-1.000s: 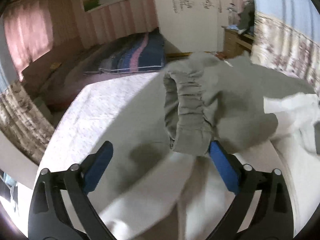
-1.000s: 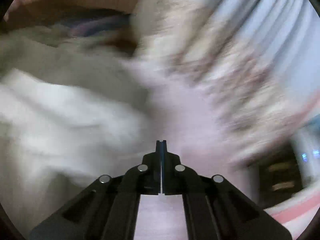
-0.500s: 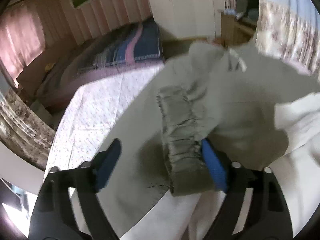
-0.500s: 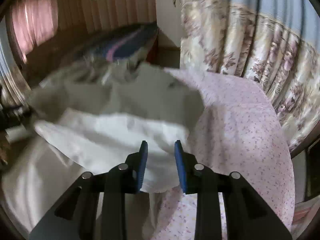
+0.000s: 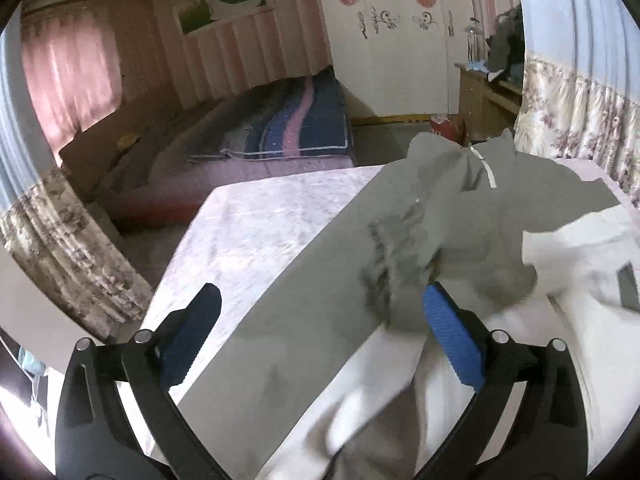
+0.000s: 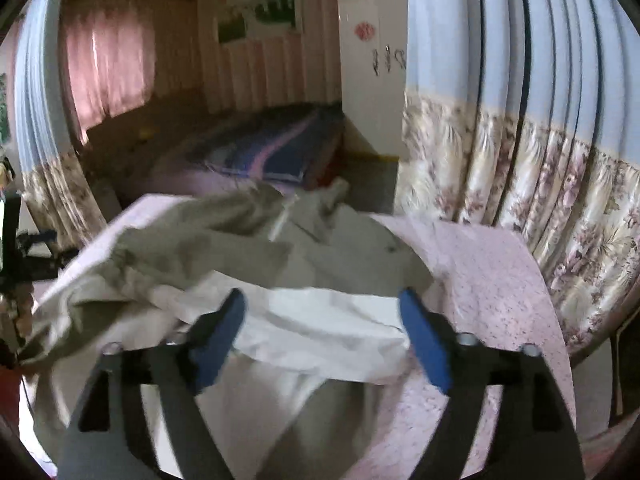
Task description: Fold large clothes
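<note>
Right gripper (image 6: 324, 334) just opened wide over garment (image 6: 320, 320); left gripper (image 5: 320, 328) wide, cuff (image 5: 396, 276) touching pad.

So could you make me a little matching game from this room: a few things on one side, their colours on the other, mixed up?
Things:
1. gripper pads
2. jacket
3. striped blanket
4. window curtain

Colours:
A. pink, lit from behind
B. bright blue
C. grey with a white lining
D. dark blue with a pink stripe

Pairs: 1-B, 2-C, 3-D, 4-A
</note>
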The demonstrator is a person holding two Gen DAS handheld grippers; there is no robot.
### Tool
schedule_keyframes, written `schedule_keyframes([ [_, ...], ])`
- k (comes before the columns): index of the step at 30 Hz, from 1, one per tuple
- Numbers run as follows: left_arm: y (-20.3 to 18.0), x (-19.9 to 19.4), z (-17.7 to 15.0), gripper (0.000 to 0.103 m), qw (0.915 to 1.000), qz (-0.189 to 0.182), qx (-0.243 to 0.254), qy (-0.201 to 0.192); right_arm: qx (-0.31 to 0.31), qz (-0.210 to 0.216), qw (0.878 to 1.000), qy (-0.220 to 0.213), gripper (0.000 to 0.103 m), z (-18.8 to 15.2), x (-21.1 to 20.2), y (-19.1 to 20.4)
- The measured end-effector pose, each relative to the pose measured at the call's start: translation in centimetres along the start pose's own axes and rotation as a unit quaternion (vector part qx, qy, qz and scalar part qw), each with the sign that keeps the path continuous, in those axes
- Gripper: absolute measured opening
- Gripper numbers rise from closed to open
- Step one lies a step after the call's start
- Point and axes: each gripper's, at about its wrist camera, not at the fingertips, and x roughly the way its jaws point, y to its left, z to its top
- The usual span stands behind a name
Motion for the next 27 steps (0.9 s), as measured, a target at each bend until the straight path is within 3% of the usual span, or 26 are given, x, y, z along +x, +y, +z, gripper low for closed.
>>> schedule_keyframes([
  [5,4.0,-4.9,-4.8,0.1,0.9985,0.051,-0.016,-0.01,-0.018,0.011,1.0,-0.016,0.087,-0.4,-2.0,2.5],
  [7,5.9,-6.1,-7.9,0.1,0.9963,0.083,-0.024,0.004,-0.033,0.005,0.999,-0.017,0.087,-0.9,-2.2,3.1],
  [12,9.7,-7.7,-15.1,0.1,0.9905,0.108,-0.069,0.05,-0.047,-0.013,0.999,-0.012,0.088,-1.3,-1.4,3.3],
  [19,13.9,-10.0,-22.3,0.1,0.9756,0.101,-0.174,0.088,-0.026,-0.008,1.0,-0.003,0.087,-1.3,0.0,2.5],
  [22,14.1,-9.5,-23.8,0.1,0.9746,0.098,-0.175,0.1,-0.029,-0.008,1.0,0.002,0.087,-1.5,0.8,2.8],
  [24,14.2,-8.7,-24.2,0.09,0.9741,0.088,-0.177,0.109,-0.03,-0.009,0.999,0.005,0.087,-1.5,1.2,3.0],
  [26,14.2,-7.8,-24.2,0.066,0.9739,0.082,-0.179,0.113,-0.032,-0.012,0.999,0.006,0.087,-1.5,1.4,3.0],
  [27,14.2,-7.3,-23.9,0.059,0.9754,0.081,-0.174,0.108,-0.033,-0.012,0.999,0.005,0.087,-1.5,1.4,3.0],
])
